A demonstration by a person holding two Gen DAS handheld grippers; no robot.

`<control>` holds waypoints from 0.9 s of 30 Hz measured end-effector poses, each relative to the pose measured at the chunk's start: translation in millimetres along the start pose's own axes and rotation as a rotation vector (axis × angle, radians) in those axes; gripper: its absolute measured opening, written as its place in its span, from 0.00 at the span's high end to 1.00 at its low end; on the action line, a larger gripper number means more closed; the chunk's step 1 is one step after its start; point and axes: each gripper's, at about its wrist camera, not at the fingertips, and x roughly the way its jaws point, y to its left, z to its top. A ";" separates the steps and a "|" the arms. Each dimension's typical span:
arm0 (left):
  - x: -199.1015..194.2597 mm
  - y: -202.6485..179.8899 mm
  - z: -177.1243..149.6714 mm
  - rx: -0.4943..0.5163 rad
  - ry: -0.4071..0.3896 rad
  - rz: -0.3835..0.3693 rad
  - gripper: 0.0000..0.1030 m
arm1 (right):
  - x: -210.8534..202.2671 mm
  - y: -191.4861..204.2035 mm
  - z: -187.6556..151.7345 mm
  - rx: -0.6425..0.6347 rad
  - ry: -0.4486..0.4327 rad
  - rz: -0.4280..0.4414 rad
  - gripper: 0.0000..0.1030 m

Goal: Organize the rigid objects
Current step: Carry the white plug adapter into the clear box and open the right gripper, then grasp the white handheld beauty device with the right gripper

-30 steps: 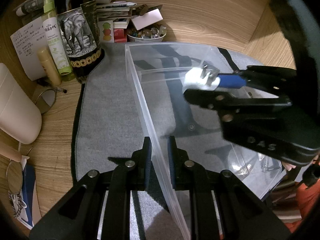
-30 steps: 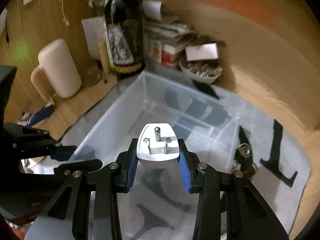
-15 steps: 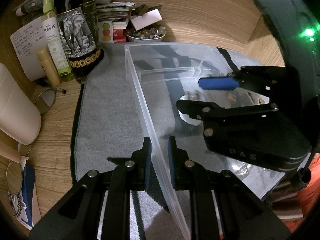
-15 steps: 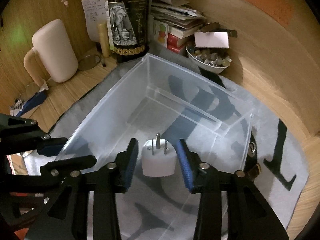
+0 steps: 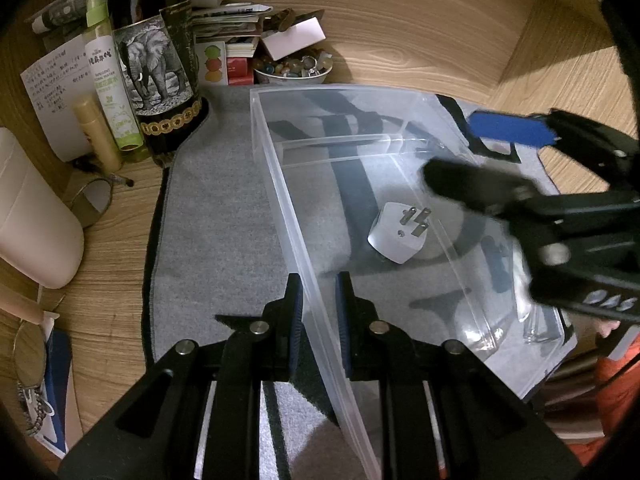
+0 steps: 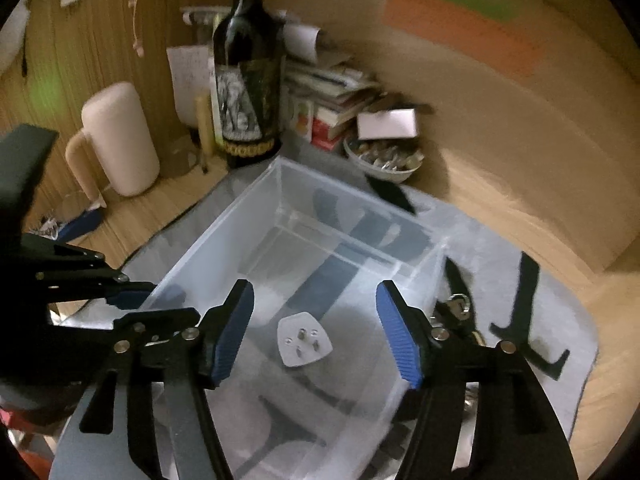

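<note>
A white plug adapter (image 5: 398, 236) lies prongs-up on the floor of the clear plastic bin (image 5: 272, 184); it also shows in the right wrist view (image 6: 304, 338). My left gripper (image 5: 319, 312) is shut on the bin's near side wall. My right gripper (image 6: 316, 334) is open and empty, above the bin (image 6: 256, 200) and the adapter; it shows in the left wrist view (image 5: 476, 156) at the right, blurred. A padlock with keys (image 6: 460, 308) lies on the mat just outside the bin's right wall.
The bin stands on a grey mat (image 5: 216, 216) on a wooden desk. A dark wine bottle (image 5: 158, 68), spray bottle (image 5: 110, 80), books (image 5: 228, 36) and a bowl of trinkets (image 5: 292, 70) crowd the back. A cream jug (image 5: 32, 224) stands left.
My right gripper opened and let go of the adapter, which dropped to the bin floor. The right gripper then rose and drew back to the right. The left gripper kept its grip.
</note>
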 end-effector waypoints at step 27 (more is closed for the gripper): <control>-1.0 0.8 -0.9 0.008 -0.002 0.011 0.85 | -33.4 -111.6 -100.7 0.311 0.019 -0.203 0.33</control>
